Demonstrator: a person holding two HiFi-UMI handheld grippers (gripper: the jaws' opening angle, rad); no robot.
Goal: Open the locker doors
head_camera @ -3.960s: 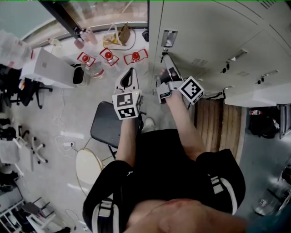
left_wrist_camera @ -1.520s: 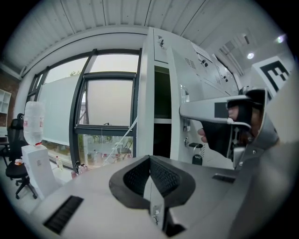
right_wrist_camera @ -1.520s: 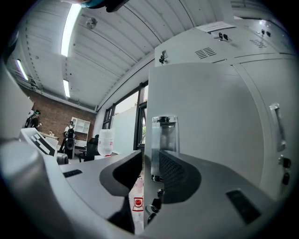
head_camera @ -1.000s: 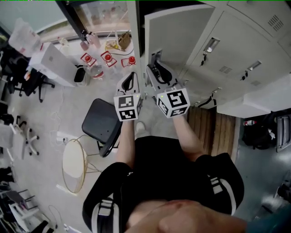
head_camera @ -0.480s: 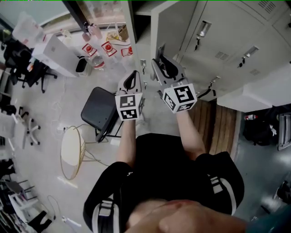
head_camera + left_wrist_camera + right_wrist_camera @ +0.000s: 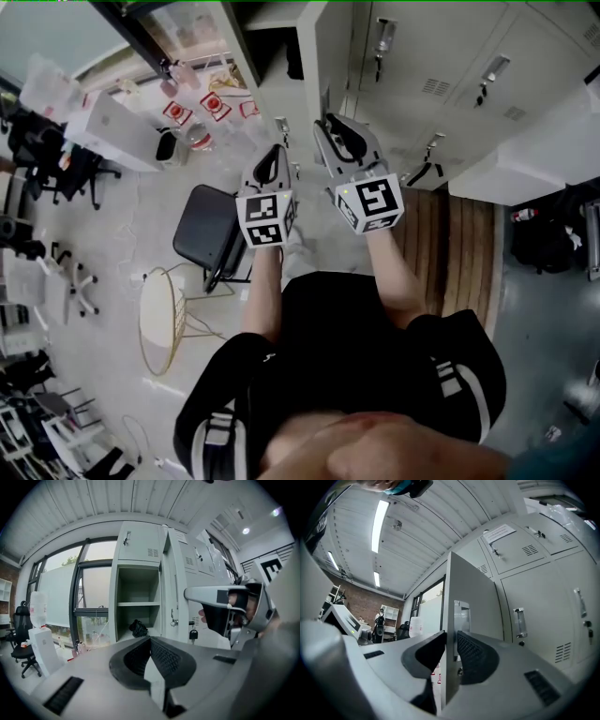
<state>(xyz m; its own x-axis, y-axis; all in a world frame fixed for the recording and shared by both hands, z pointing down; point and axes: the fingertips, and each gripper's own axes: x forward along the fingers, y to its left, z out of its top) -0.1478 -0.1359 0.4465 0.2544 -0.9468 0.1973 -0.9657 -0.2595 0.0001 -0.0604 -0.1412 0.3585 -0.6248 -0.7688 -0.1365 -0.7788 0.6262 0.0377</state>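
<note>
The grey locker door (image 6: 328,47) stands swung open, and my right gripper (image 6: 323,127) is at its free edge. In the right gripper view the door's edge (image 6: 449,602) runs between the two jaws, below a latch plate (image 6: 461,616). The jaws of my right gripper (image 6: 451,641) are closing and the pads look pressed on both sides of the edge. My left gripper (image 6: 272,152) hangs beside it, shut and empty. The left gripper view shows my left gripper (image 6: 150,641) facing the open locker (image 6: 136,597), with a shelf and a small black thing (image 6: 138,628) inside.
Closed lockers (image 6: 441,56) with handles and hanging keys fill the right. A wooden bench (image 6: 464,244) stands below them. A black chair (image 6: 211,239), a round wire stool (image 6: 161,319), a white box (image 6: 112,131) and red-capped items (image 6: 197,105) stand on the floor at left.
The door has swung from closed to wide open with my right gripper staying at its edge. The left gripper has hardly moved. The view has shifted along the lockers.
</note>
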